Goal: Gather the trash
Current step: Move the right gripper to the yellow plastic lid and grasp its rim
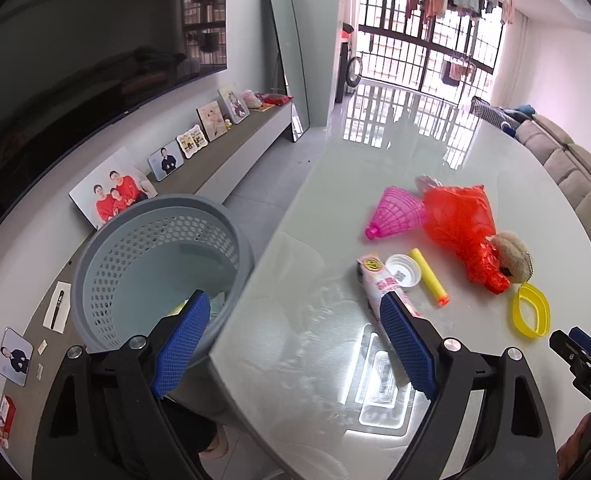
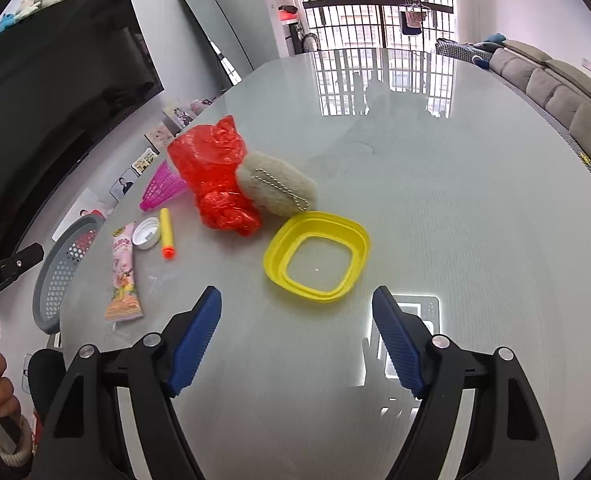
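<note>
Trash is lying in a loose cluster on the glossy table (image 2: 435,208), left of centre in the right wrist view: a red plastic bag (image 2: 211,176), pink snack wrapper (image 2: 123,276), white cap (image 2: 146,233), yellow foam dart (image 2: 166,234), pink mesh cone (image 2: 163,188) and yellow container rim (image 2: 317,258). The grey perforated basket (image 1: 155,256) is sitting at the table's left edge. The left gripper (image 1: 295,344) is hovering with jaws spread wide, nothing between them. The right gripper (image 2: 295,336) is likewise gaping empty over bare tabletop.

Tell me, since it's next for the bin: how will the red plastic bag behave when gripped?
The red plastic bag looks thin and crumpled, so probably floppy and light. It touches the plush toy, so lifting it may nudge that.
</note>
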`<state>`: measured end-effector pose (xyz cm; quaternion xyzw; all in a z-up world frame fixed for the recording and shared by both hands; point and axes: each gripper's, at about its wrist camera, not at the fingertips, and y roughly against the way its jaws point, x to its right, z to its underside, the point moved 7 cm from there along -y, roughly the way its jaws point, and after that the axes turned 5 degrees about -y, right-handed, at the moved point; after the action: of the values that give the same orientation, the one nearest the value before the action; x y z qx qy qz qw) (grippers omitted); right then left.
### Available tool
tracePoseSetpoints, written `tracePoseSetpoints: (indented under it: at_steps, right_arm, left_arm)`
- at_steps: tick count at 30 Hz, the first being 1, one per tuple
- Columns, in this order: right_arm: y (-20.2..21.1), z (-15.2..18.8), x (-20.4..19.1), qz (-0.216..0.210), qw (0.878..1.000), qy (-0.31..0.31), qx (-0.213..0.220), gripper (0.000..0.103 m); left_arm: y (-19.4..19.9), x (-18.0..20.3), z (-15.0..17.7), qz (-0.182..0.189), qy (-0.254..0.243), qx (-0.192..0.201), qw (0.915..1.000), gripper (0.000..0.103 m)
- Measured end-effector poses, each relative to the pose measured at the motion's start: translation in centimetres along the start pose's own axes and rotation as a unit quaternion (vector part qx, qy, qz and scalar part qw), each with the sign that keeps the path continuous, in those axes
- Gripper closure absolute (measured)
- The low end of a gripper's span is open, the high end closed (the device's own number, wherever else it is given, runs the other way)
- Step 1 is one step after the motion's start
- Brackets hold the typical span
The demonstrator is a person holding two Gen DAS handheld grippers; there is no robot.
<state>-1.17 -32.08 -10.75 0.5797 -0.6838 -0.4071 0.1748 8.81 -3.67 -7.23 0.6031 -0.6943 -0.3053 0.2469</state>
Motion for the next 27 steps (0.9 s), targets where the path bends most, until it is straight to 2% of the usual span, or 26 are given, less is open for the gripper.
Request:
tracePoseSetpoints:
  at_steps: [9, 27]
  right_arm:
    - [-2.0, 0.1, 1.6, -0.002, 1.000, 0.008, -0.026, 0.028]
    - [-6.1, -1.2, 0.5, 0.025, 0.997, 0.040, -0.063, 0.025]
  left_arm:
    - [-0.9, 2.9, 0.3, -0.008, -0.003, -0.015, 0.9999, 0.013]
    - [-2.4, 2.7, 0.4, -0.021, 0.004, -0.037, 0.9991, 0.009]
